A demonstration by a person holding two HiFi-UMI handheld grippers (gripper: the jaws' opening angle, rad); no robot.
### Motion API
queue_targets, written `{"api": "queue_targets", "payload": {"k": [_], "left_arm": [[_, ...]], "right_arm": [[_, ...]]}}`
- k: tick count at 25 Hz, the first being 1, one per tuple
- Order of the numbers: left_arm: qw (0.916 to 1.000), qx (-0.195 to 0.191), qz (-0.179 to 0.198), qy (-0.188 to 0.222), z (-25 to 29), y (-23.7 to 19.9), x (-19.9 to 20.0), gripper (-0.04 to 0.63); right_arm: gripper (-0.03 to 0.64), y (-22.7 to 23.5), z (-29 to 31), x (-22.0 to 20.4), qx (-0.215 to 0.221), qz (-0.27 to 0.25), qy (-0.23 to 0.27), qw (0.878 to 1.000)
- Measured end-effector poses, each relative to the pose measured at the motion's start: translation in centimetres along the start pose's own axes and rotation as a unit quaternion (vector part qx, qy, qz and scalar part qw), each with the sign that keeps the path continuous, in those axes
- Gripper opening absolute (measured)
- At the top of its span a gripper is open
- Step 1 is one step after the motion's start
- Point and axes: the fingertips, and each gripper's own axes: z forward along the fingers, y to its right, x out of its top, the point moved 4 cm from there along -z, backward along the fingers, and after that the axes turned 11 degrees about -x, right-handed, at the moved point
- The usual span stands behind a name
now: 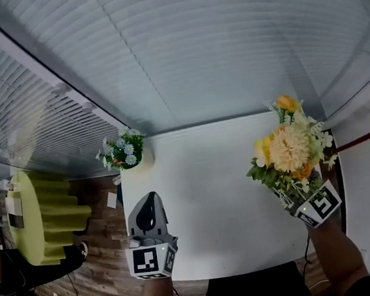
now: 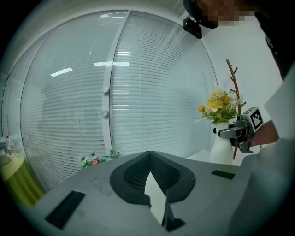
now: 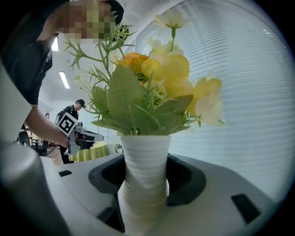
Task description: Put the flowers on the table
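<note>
My right gripper (image 1: 300, 199) is shut on a white ribbed vase (image 3: 144, 179) holding a bunch of yellow and orange flowers (image 1: 288, 145) with green leaves. It holds the vase upright in the air over the right side of the white table (image 1: 209, 194); the flowers hide the vase in the head view. In the left gripper view the same vase (image 2: 221, 146) shows at the right with the right gripper (image 2: 238, 132) around it. My left gripper (image 1: 149, 210) hovers over the table's front left edge, shut, with nothing in it.
A small pot of white and blue flowers (image 1: 125, 151) stands on the table's far left corner. White blinds (image 1: 214, 49) run behind the table. A yellow-green draped table (image 1: 44, 214) stands on the wooden floor at the left. People stand far off in the room.
</note>
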Motion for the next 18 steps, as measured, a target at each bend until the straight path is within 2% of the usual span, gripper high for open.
{"api": "queue_targets", "payload": {"k": [3,6,10,18], "left_arm": [[1.0000,-0.001,0.000,0.007,0.6,-0.3,-0.5,-0.005],[0.9999,-0.004,0.004,-0.010,1.2,-0.6,-1.5,-0.005],[0.9998,-0.006,0.002,0.018,2.2,-0.8,-1.7,-0.005],[0.9998,-0.003,-0.010,0.015,3.3,-1.4,-3.3,-0.005]], "right_arm": [[0.256,0.3,0.8,-1.0,0.001,-0.002,-0.004,1.000],[0.256,0.5,1.6,-1.8,0.005,0.005,0.001,1.000],[0.256,0.5,2.4,-3.2,0.004,0.002,-0.005,1.000],[0.257,1.0,3.8,-6.1,-0.001,0.004,-0.012,1.000]]}}
